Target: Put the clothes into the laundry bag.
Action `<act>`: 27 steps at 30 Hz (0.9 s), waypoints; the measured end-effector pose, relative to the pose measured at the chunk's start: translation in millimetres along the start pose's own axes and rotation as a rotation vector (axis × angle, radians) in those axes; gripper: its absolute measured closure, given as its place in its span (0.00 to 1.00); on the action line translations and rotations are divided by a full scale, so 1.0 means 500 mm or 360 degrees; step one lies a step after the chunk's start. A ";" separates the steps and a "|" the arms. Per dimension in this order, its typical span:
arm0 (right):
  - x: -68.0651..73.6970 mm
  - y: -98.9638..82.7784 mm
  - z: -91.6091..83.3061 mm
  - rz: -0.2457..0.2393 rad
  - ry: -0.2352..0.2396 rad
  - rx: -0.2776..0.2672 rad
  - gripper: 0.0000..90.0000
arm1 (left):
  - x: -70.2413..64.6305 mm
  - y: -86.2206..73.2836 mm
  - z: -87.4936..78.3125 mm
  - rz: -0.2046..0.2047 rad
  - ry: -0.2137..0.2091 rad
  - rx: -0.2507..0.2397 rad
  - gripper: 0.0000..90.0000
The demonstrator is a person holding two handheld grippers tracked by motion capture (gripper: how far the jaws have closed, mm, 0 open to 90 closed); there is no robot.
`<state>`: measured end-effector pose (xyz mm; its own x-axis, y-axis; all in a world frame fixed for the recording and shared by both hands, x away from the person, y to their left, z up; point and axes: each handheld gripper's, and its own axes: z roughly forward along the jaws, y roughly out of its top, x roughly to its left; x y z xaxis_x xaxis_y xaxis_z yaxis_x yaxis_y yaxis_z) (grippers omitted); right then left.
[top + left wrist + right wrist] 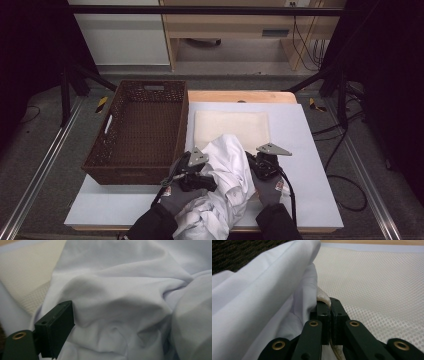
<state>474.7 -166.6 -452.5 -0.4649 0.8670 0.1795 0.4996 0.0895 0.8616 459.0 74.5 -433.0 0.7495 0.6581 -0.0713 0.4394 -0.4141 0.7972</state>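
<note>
My right claw (329, 307) pinches the mesh bag's (374, 285) edge to hold it open, while my left claw (53, 332) gapes, free of the white garment (120, 295).

- The tabletop (240, 96) is pale wood; a strip of it shows along the far edge.
- A large white sheet (305, 165) covers most of the tabletop and reaches its near edge.
- A dark brown woven basket (115, 165) stands on the left part, its right wall just beside the cream mesh bag. It has a handle slot in the far wall and one in the left wall.
- The cream mesh bag (232, 126) lies flat on the white sheet, at the middle, towards the far side.
- A crumpled white garment (227, 165) lies over the near edge of the mesh bag and spills off the near edge of the tabletop.
</note>
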 end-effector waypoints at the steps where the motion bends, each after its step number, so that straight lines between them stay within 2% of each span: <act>1: 0.000 0.000 0.000 -0.0005 0.0000 0.0002 0.97 | 0.002 -0.001 0.009 0.0000 -0.0025 0.0011 0.11; 2: 0.001 0.000 0.001 -0.0005 0.0003 0.0002 0.98 | 0.003 -0.001 0.017 0.0002 -0.0034 0.0021 0.12; 3: 0.001 -0.001 0.001 -0.0007 0.0004 0.0005 0.97 | 0.004 -0.002 0.023 -0.0002 -0.0074 0.0039 0.17; 4: 0.002 0.000 0.001 -0.0008 0.0008 0.0004 0.98 | 0.005 -0.004 0.030 -0.0021 -0.0133 0.0055 0.29; 5: 0.003 0.000 0.000 -0.0008 0.0011 0.0004 0.98 | 0.005 -0.006 0.035 -0.0041 -0.0155 0.0077 0.38; 7: 0.005 0.000 0.000 -0.0010 0.0015 0.0004 0.98 | 0.001 -0.008 0.040 -0.0015 -0.0143 0.0118 0.51; 9: 0.006 0.000 0.000 -0.0010 0.0011 0.0005 0.98 | 0.001 -0.009 0.039 -0.0025 -0.0160 0.0128 0.64; 11: 0.006 -0.001 0.000 -0.0005 0.0006 0.0006 0.98 | -0.003 -0.008 0.032 -0.0019 -0.0164 0.0121 0.74; 13: 0.005 0.000 0.000 -0.0011 -0.0003 0.0005 0.98 | -0.019 -0.004 0.019 0.0011 -0.0146 0.0080 0.83; 15: 0.005 0.001 -0.002 0.0005 -0.0009 0.0004 0.98 | -0.038 0.001 0.006 0.0069 -0.0149 0.0037 0.85; 17: 0.005 0.002 -0.002 0.0007 -0.0014 -0.0002 0.98 | -0.058 0.009 0.000 0.0123 -0.0187 0.0010 0.85; 20: 0.008 0.003 -0.003 0.0004 -0.0018 -0.0003 0.98 | -0.089 0.018 0.008 0.0181 -0.0212 0.0015 0.85; 23: 0.005 0.003 -0.004 -0.0001 -0.0032 -0.0011 0.98 | -0.104 0.020 0.030 0.0204 -0.0211 0.0061 0.85; 25: 0.005 0.003 -0.005 0.0004 -0.0028 -0.0018 0.98 | -0.105 0.017 0.049 0.0200 -0.0205 0.0101 0.85; 27: 0.008 0.005 -0.007 -0.0005 -0.0022 -0.0028 0.98 | -0.101 0.013 0.067 0.0213 -0.0186 0.0174 0.85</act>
<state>471.5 -164.7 -448.2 -0.4565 0.8733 0.1704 0.4851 0.0837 0.8704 440.5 17.3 -444.5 0.8543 0.5179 -0.0435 0.3785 -0.5627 0.7349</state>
